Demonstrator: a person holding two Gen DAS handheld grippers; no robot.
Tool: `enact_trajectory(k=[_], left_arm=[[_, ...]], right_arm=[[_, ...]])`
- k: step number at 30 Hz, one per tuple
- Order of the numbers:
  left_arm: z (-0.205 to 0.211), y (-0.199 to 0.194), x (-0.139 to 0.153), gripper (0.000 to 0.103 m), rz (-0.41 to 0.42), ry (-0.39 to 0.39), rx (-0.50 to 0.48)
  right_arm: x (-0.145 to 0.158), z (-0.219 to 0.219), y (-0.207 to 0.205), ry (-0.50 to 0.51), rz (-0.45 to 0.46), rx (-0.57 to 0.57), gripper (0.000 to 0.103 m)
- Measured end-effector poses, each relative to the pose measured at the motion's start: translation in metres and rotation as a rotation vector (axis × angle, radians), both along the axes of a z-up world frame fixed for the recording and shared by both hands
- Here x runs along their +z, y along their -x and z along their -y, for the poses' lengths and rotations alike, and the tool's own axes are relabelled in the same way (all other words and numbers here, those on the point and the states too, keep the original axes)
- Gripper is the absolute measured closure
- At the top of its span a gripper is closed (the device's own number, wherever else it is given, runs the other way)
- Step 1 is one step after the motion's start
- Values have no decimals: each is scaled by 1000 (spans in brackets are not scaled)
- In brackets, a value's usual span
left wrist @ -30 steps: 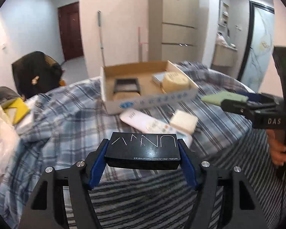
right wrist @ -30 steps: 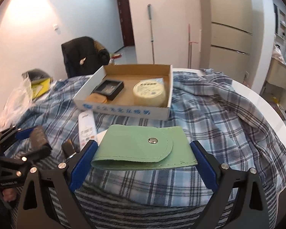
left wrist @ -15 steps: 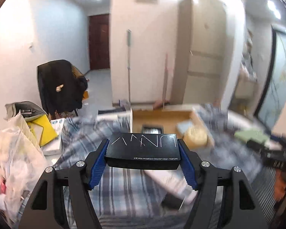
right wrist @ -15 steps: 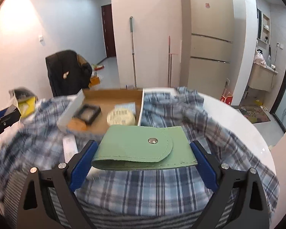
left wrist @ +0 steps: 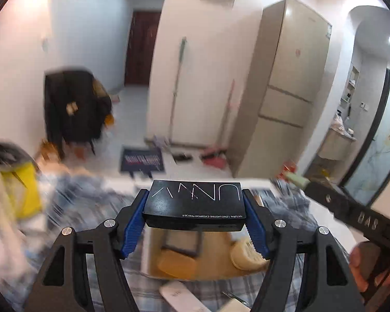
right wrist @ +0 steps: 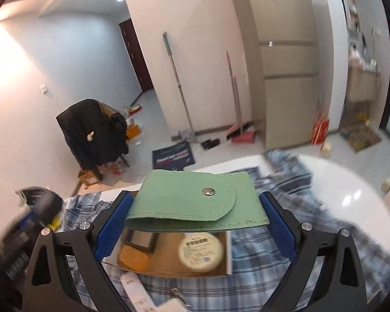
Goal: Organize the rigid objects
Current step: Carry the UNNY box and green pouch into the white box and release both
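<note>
Lifting both loads has been the change over the last second: a second ago each gripper sat low over the plaid cloth, and now both look down from above into the cardboard box. Starting on the left, the left gripper (left wrist: 195,208) has its blue pads clamped on the short ends of the black eyebrow-powder box (left wrist: 195,204), carried flat with the lettering up; it hangs above the cardboard box (left wrist: 221,265), whose floor shows a dark square frame (left wrist: 182,241), an orange pad (left wrist: 176,262) and a round cream tin (left wrist: 247,257). To its right the other tool's black body (left wrist: 351,210) crosses the left view, a hand (left wrist: 364,267) wrapped on its handle. Further right, the right gripper (right wrist: 195,208) pinches the green snap pouch (right wrist: 195,202) across its width, flap and stud upward, likewise poised over the cardboard box (right wrist: 221,267). As I read it, both items are being brought in together for dropping, so free floor space matters: the bare strip between frame and tin looks the likeliest spot. Much is hard to read. The cloth (right wrist: 260,260), the table's white edge (right wrist: 351,208) and everything at far left are smeared by motion. Each held item hides the far half of the box, the white remote (left wrist: 179,296) is cut off at the bottom, and whether either load already overlaps the opening cannot be judged.
</note>
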State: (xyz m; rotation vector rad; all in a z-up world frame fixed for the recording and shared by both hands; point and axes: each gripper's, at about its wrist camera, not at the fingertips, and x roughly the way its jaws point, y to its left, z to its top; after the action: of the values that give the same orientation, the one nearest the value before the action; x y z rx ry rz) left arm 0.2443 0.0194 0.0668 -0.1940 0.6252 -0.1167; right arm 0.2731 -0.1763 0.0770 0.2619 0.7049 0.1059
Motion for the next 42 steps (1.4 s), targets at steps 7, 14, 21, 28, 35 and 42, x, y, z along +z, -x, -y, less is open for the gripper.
enact_trajectory(k=[7, 14, 21, 28, 35, 42], left_arm=[[20, -31, -78, 32, -305, -131, -42], [27, -37, -101, 32, -385, -168, -54], [29, -47, -126, 32, -395, -181, -92], [31, -52, -138, 32, -429, -223, -73], [32, -53, -135, 27, -416, -183, -103], [8, -49, -110, 15, -308, -137, -44]], right_arm=[[-58, 1, -25, 33, -128, 26, 7], [-71, 1, -31, 54, -178, 36, 7], [-75, 1, -35, 67, -187, 34, 7], [-77, 4, -38, 65, -195, 23, 7], [-77, 3, -37, 56, -178, 35, 7], [-78, 6, -38, -15, -116, 74, 7]])
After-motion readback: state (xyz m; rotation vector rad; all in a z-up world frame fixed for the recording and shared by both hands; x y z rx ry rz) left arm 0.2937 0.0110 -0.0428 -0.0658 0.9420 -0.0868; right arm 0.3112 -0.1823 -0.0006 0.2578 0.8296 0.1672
